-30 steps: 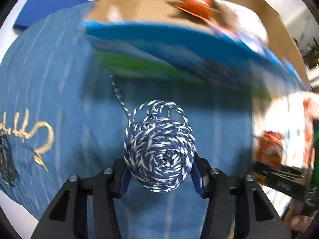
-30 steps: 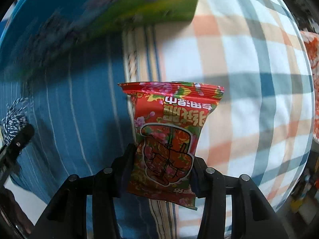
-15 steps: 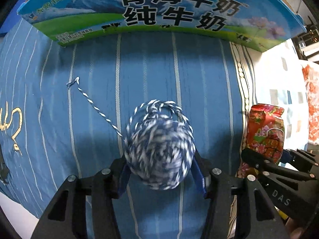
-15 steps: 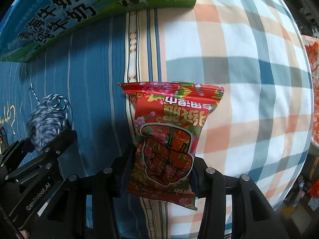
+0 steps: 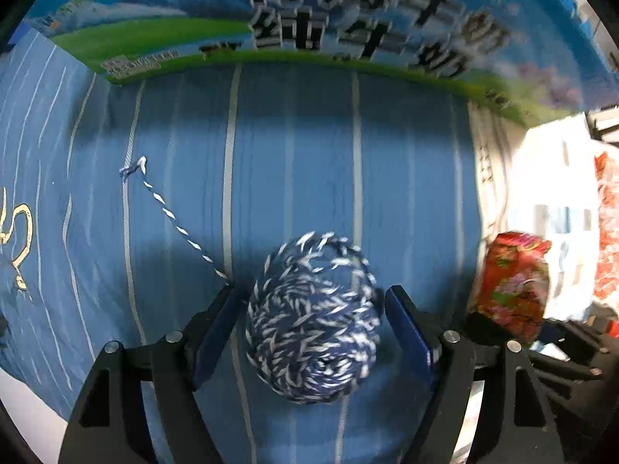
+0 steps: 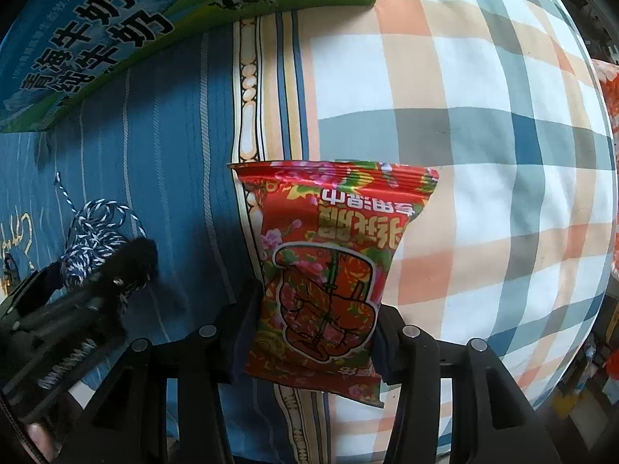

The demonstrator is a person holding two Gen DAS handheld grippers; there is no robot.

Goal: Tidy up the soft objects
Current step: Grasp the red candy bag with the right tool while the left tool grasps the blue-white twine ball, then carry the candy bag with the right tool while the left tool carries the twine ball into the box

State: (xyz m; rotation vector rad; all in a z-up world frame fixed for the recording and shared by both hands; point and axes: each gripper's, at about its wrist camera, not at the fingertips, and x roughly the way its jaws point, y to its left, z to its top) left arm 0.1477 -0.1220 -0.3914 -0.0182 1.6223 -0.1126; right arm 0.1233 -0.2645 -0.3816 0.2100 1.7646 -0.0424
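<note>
The left gripper (image 5: 311,323) has just been opening; its blue pads (image 5: 406,328) now stand clear of the yarn ball (image 5: 313,321) between them, which rests on the blue striped cloth (image 5: 294,154) with its loose end (image 5: 133,166) trailing toward the box (image 5: 193,31) along the cloth's far edge. The right gripper (image 6: 315,328) is clenched on the red packet (image 6: 329,266), held over the seam where the blue cloth meets the plaid cloth (image 6: 483,116).

right gripper (image 6: 315,317) clamps red snack packet (image 6: 329,266).
</note>
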